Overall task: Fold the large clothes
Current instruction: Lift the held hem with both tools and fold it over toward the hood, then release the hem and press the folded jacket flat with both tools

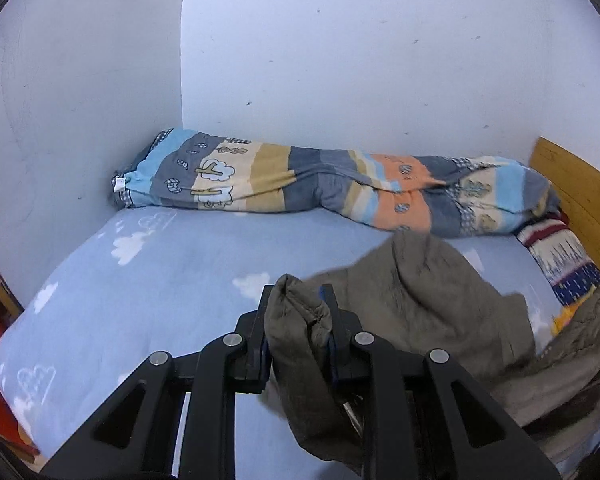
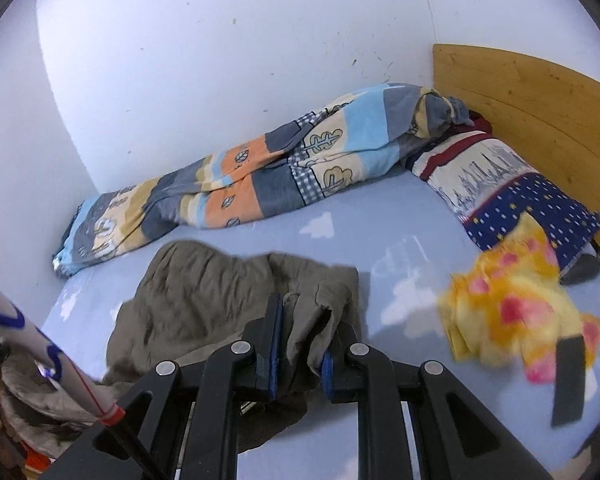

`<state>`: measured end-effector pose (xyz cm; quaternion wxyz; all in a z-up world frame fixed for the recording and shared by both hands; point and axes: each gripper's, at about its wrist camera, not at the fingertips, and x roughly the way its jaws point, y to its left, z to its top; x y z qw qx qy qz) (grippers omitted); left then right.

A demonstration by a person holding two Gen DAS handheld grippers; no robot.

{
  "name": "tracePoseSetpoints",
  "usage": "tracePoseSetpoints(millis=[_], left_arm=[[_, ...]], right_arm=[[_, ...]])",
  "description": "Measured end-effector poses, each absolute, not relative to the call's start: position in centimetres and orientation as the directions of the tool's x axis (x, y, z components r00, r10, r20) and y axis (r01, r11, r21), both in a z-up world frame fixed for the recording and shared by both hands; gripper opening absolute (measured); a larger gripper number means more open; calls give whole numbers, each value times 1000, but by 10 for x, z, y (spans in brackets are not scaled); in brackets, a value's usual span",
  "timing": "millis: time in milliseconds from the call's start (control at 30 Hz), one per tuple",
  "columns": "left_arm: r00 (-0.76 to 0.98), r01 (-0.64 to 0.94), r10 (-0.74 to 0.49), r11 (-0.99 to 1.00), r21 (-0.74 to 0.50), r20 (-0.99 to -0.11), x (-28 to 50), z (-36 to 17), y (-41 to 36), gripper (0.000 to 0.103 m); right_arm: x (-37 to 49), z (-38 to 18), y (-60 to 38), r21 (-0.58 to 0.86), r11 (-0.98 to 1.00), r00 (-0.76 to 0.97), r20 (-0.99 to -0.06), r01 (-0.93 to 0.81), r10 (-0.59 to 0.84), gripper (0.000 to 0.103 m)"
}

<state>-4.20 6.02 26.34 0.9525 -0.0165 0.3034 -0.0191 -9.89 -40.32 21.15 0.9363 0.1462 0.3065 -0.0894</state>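
Left wrist view: an olive-brown garment (image 1: 428, 292) is being gripped at a bunched hem or corner by the left claw (image 1: 296, 332), whose jaws are clenched on a thick wad of the cloth. Seen from the right wrist, another bunched edge of the same garment (image 2: 204, 292) is being pinched by the right claw (image 2: 302, 344), likewise clamped tight on the fabric. Two separate edges are being held, most likely so that the cloth can be raised off the bed and spread or doubled over; a two-point hold keeps a large, limp piece from collapsing into a heap.

Between the two grips the garment is sagging and is partly being trailed over the light blue sheet (image 1: 160, 280) of the bed. Its long axis seems to be running across the bed from one claw to the other, roughly parallel to the far wall, though blur and creasing are making the exact outline hard to read; which end is collar or waistband cannot be told.

Farther out, a striped patchwork quilt (image 1: 320, 184) is lying rolled along the wall, a patterned pillow (image 2: 508, 188) is resting against the wooden headboard (image 2: 540, 92), and a yellow and pink cloth (image 2: 512, 300) is lying near the right claw.
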Motion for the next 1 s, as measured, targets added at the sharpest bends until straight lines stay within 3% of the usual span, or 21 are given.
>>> tracePoseSetpoints(millis=[100, 267, 533, 700, 800, 833, 867, 1000], left_arm=[[811, 4, -34, 999, -54, -584, 3, 264, 55, 24], [835, -49, 35, 999, -12, -549, 69, 266, 53, 43], [814, -114, 114, 993, 35, -569, 123, 241, 62, 46], [799, -18, 49, 998, 58, -599, 130, 212, 32, 46], [785, 55, -12, 997, 51, -619, 132, 193, 3, 46], [774, 81, -31, 996, 49, -633, 135, 185, -9, 46], [765, 96, -43, 994, 47, -643, 136, 178, -17, 46], [738, 132, -61, 990, 56, -672, 141, 153, -51, 46]], right_arm=[[-42, 204, -423, 252, 926, 778, -624, 280, -66, 17], [35, 171, -451, 267, 903, 732, -677, 336, -73, 17], [130, 103, -479, 227, 869, 640, -758, 441, -127, 17], [160, 79, -499, 269, 844, 611, -787, 463, -84, 21], [159, 79, -510, 362, 816, 635, -773, 450, -8, 49], [154, 85, -515, 375, 812, 655, -755, 446, -11, 69], [148, 90, -517, 376, 811, 673, -739, 448, -29, 81], [123, 110, -531, 440, 800, 731, -682, 409, 1, 82]])
